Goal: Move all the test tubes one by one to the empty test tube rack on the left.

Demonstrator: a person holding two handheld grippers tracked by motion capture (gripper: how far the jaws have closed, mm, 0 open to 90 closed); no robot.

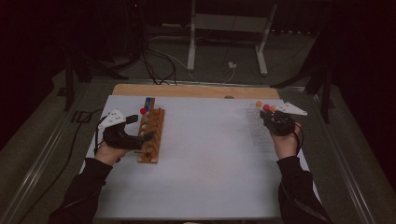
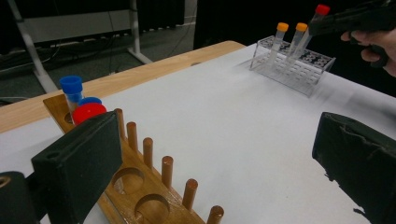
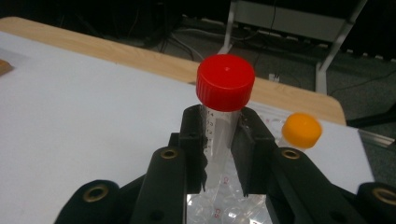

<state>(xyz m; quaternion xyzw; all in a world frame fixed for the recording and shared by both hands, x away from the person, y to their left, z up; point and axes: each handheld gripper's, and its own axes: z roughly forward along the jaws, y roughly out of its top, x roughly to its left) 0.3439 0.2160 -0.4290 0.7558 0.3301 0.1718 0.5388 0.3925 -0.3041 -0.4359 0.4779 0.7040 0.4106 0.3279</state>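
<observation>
So the big white table (image 1: 205,158) takes up most of the high view, with a strip of bare wood along its 12 o'clock edge. Over at 9 o'clock there's a wooden rack (image 1: 152,135) with pegs and round holes, and a few tubes stand at its far end: one blue-capped tube (image 2: 71,88) upright, plus a red cap (image 2: 88,112) and another blue one right beside it.

At roughly 2 o'clock sits a clear plastic rack (image 2: 299,70), see-through and kinda hard to make out from above. Two orange-capped tubes (image 2: 281,39) stand in it, leaning a bit.

The left gripper (image 1: 140,137) rests just beside the wooden rack, jaws wide apart with nothing between them; in its own view the pads sit far apart with the rack's pegs in the gap.

The right gripper (image 3: 223,140) is clamped on a red-capped tube (image 3: 225,83), pads pressing the clear body just under the cap. The tube is upright, above the clear rack, with an orange cap (image 3: 301,129) near it at 3 o'clock.
</observation>
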